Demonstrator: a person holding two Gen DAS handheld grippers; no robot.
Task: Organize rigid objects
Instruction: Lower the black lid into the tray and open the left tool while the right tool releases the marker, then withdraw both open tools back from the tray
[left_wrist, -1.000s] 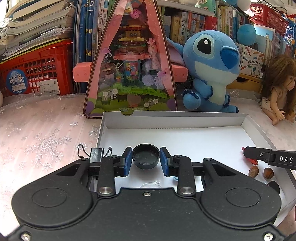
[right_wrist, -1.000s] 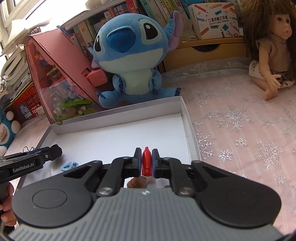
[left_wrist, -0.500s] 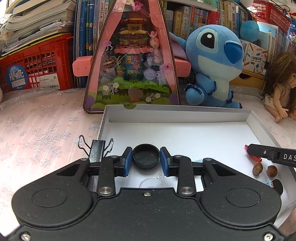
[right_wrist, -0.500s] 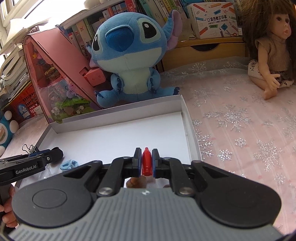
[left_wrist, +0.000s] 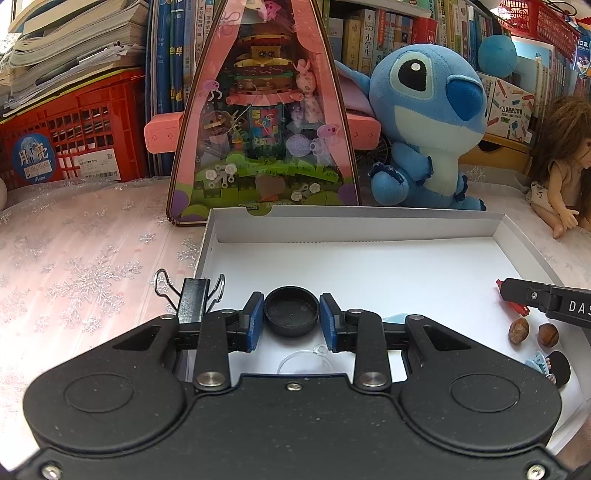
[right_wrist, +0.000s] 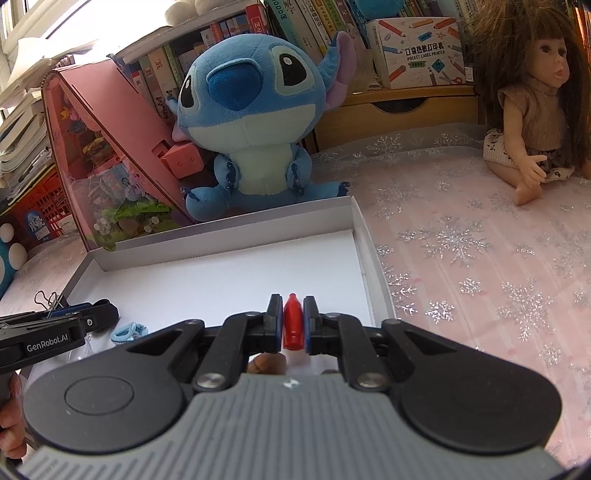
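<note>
A shallow white box (left_wrist: 369, 223) lies on the snowflake cloth. Over its near left part my left gripper (left_wrist: 291, 320) is shut on a round black cap (left_wrist: 291, 311), hollow side up. My right gripper (right_wrist: 292, 321) is shut on a small red piece (right_wrist: 292, 321) above the box's (right_wrist: 229, 225) near right part; in the left wrist view that red piece (left_wrist: 515, 306) pokes out beside the right gripper's fingers (left_wrist: 517, 291). Two brown nuts (left_wrist: 518, 330) lie on the box floor. A black binder clip (left_wrist: 192, 293) sits on the box's left rim.
A blue plush toy (left_wrist: 424, 122) and a pink triangular brick-set case (left_wrist: 264, 122) stand behind the box. A doll (right_wrist: 532, 110) sits at the right. A light blue clip (right_wrist: 127, 330), a clear ring (left_wrist: 303, 363) and a black disc (left_wrist: 559, 367) lie in the box. A red crate (left_wrist: 70, 136) stands far left.
Neither gripper's hold has changed. The scene has slid slightly in both wrist views; the binder clip now shows more fully on the box's left rim.
</note>
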